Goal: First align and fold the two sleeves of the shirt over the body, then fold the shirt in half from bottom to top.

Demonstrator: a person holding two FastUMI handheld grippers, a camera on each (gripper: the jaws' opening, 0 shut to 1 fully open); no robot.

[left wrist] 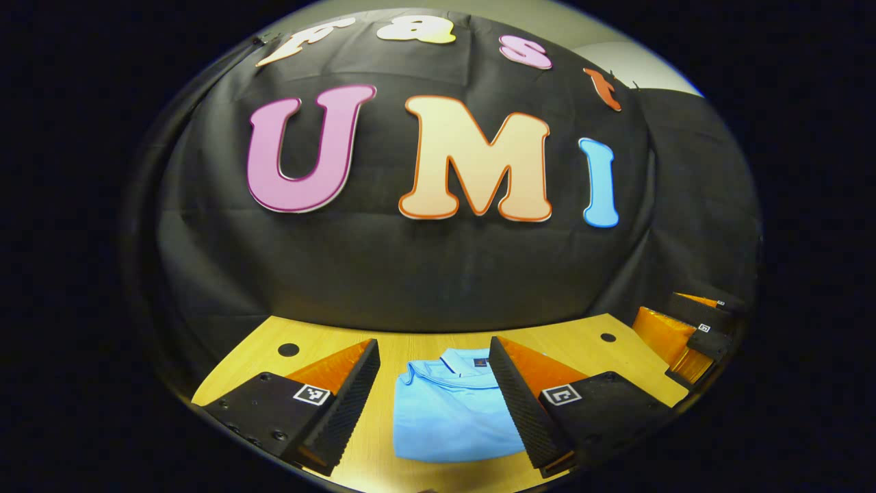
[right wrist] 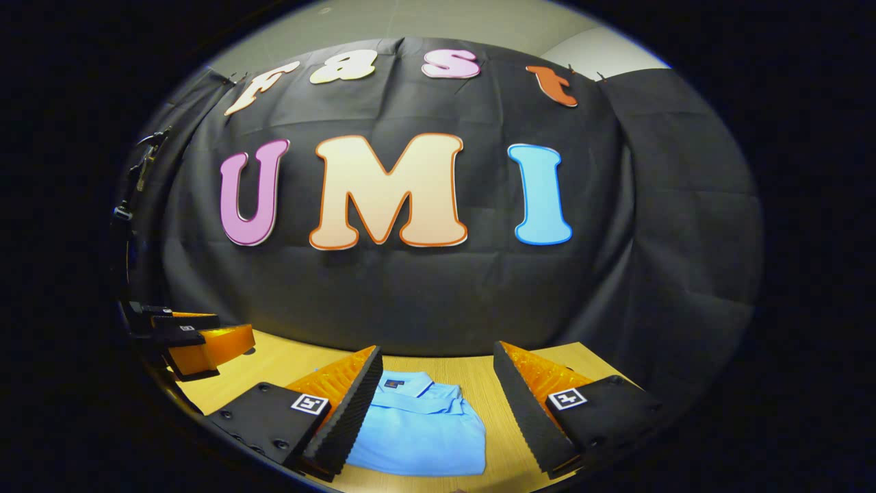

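Light-blue cotton is seen folded into a compact rectangle: the light-blue collared polo shirt (left wrist: 448,411) lies flat on the pale wooden table (left wrist: 438,346), collar toward the black cloth wall (left wrist: 410,267), sleeves tucked out of sight. In the left gripper view, the left gripper (left wrist: 431,404) is held above the table with its jaws spread wide and nothing gripped; the shirt is framed between them, its right edge hidden behind one finger. At the far right edge of that view, the right gripper (left wrist: 694,332) is seen well apart from the shirt. In the right gripper view, the right gripper (right wrist: 434,414) is likewise released, jaws parted and empty, with the shirt (right wrist: 421,428) lying between the fingers and the left gripper (right wrist: 195,342) visible at the far left.
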